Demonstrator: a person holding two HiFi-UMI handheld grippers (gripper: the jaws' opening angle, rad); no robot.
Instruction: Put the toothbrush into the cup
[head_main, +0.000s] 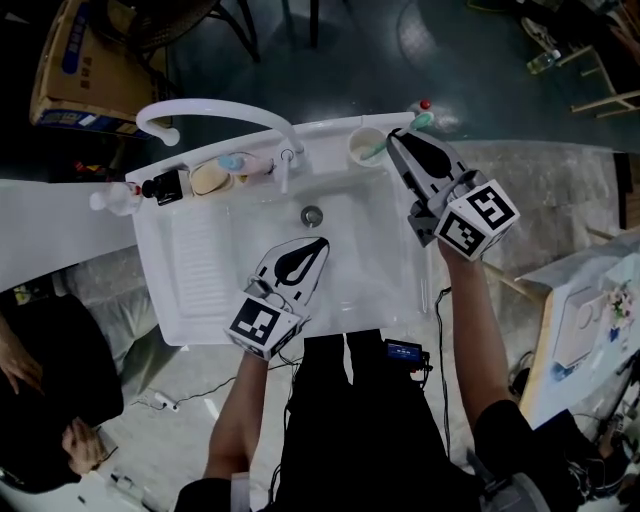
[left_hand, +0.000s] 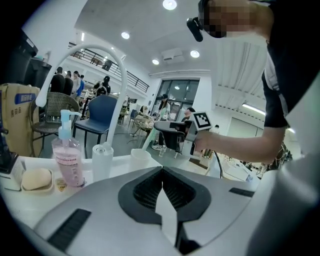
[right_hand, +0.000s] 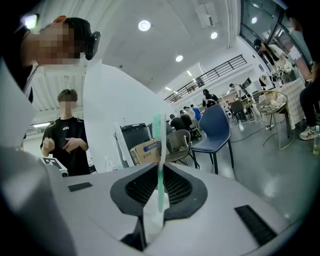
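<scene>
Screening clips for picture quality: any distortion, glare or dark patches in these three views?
Head view: the white sink is bright, almost washed out, and the floor beyond it is dark. Left gripper view: strong fisheye bend, black corners, and the ceiling lights flare. Right gripper view: same bend and dark corners, but the toothbrush reads clearly.

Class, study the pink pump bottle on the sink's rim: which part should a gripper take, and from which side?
Probably the narrow neck under the pump head, coming from the basin side. The bottle stands upright with the soap close on one side and a white bottle on the other, so its body leaves jaws little room; the neck stands higher than both.
</scene>
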